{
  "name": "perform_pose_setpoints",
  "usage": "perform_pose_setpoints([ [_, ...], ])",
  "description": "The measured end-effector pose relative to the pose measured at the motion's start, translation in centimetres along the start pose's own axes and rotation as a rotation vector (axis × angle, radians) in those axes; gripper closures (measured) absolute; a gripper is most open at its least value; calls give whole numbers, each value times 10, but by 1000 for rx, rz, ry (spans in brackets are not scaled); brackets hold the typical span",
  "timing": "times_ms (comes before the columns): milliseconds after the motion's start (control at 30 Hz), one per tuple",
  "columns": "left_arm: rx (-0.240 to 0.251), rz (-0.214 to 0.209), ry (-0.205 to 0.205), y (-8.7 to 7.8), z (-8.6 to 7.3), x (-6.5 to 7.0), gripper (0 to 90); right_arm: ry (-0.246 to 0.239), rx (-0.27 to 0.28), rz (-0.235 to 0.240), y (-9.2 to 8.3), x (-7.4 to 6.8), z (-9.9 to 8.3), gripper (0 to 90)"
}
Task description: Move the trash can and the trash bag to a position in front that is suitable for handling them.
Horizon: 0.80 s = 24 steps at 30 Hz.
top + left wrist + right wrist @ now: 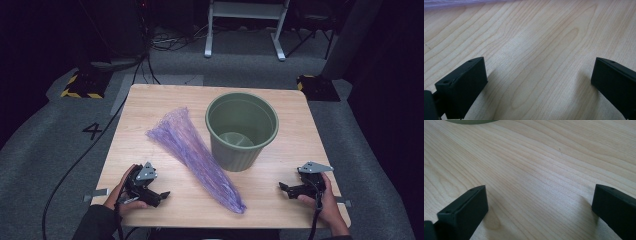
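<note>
A green ribbed plastic bin stands upright and open-topped in the middle of the wooden table. To its left a purple mesh bag lies flat, fanned wide at the far end and narrowing toward the front edge. My left gripper rests on the table at the front left, open, nothing between its jaws; bare wood lies between them, with a strip of the purple mesh bag at the top edge. My right gripper rests at the front right, open over bare wood, the green bin's base just ahead.
Around the table lies grey carpet. A white metal frame and cables sit on the floor beyond the far edge. Yellow-and-black striped bases stand at the back left and back right. A black cable runs along the floor at the left.
</note>
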State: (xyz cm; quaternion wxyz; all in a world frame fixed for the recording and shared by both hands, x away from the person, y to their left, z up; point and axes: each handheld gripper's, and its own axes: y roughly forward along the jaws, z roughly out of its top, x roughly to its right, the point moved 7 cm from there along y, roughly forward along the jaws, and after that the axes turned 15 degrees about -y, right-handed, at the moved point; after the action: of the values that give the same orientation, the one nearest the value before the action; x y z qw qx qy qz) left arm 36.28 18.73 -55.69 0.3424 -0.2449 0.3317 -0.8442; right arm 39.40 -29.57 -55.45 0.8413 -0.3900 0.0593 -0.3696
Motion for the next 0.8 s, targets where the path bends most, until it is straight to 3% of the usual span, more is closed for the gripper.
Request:
perform_pose_setpoints([
  [367, 12, 22, -16, 1, 1, 3, 14, -1, 0, 2, 0, 0, 0, 3],
  [567, 25, 22, -13, 2, 3, 9, 78, 0, 0, -2, 0, 0, 0, 3],
  [633, 25, 9, -4, 2, 6, 11, 156, 0, 0, -3, 0, 0, 0, 3],
  [800, 21, 13, -6, 4, 9, 12, 157, 3, 0, -5, 0, 0, 0, 4],
])
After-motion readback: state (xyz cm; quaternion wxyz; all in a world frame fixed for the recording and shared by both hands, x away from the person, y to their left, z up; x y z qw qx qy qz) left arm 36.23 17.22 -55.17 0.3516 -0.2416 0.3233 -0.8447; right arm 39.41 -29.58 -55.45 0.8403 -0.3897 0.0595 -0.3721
